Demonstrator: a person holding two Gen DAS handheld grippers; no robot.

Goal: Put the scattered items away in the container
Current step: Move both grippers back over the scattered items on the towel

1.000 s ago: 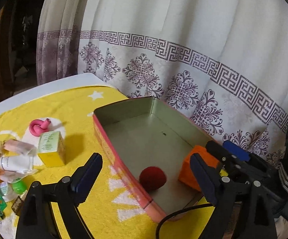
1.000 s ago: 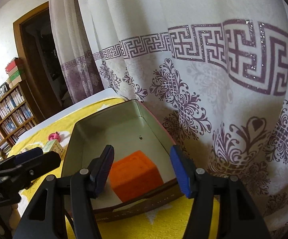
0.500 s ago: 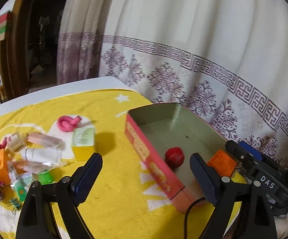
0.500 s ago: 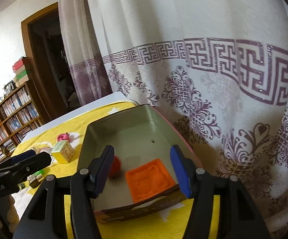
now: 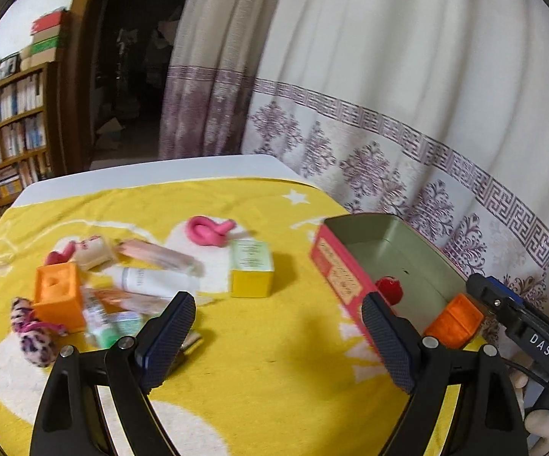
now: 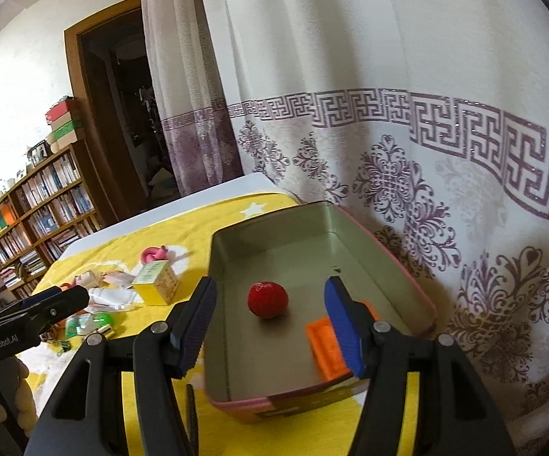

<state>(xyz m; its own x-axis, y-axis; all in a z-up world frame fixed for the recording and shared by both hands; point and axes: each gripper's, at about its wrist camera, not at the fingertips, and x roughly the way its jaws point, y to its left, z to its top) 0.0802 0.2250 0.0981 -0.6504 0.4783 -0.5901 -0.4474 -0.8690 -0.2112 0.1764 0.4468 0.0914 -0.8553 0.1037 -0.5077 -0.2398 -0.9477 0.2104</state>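
A rectangular tin (image 6: 418, 292) with a pink outside (image 5: 335, 269) stands on the yellow cloth; a red ball (image 6: 267, 300) and an orange block (image 6: 325, 345) lie inside it. My right gripper (image 6: 270, 326) hovers open above the tin's near end, nothing between its fingers. My left gripper (image 5: 278, 342) is open over bare cloth left of the tin. Scattered at the left are a yellow-green box (image 5: 251, 273), a pink knot (image 5: 208, 230), a white tube (image 5: 149, 280), a second orange block (image 5: 57, 296), a leopard-print scrunchie (image 5: 31, 332) and small packets.
A patterned curtain (image 6: 407, 144) hangs close behind the tin. The white table edge (image 5: 153, 169) runs along the far side of the yellow cloth (image 5: 274, 380). Bookshelves (image 6: 35, 209) and a dark doorway (image 5: 130, 76) lie beyond at the left.
My left gripper has swung left, away from the tin, bringing the scattered pile into view. My right gripper has pulled back and up; the orange block now lies flat in the tin.
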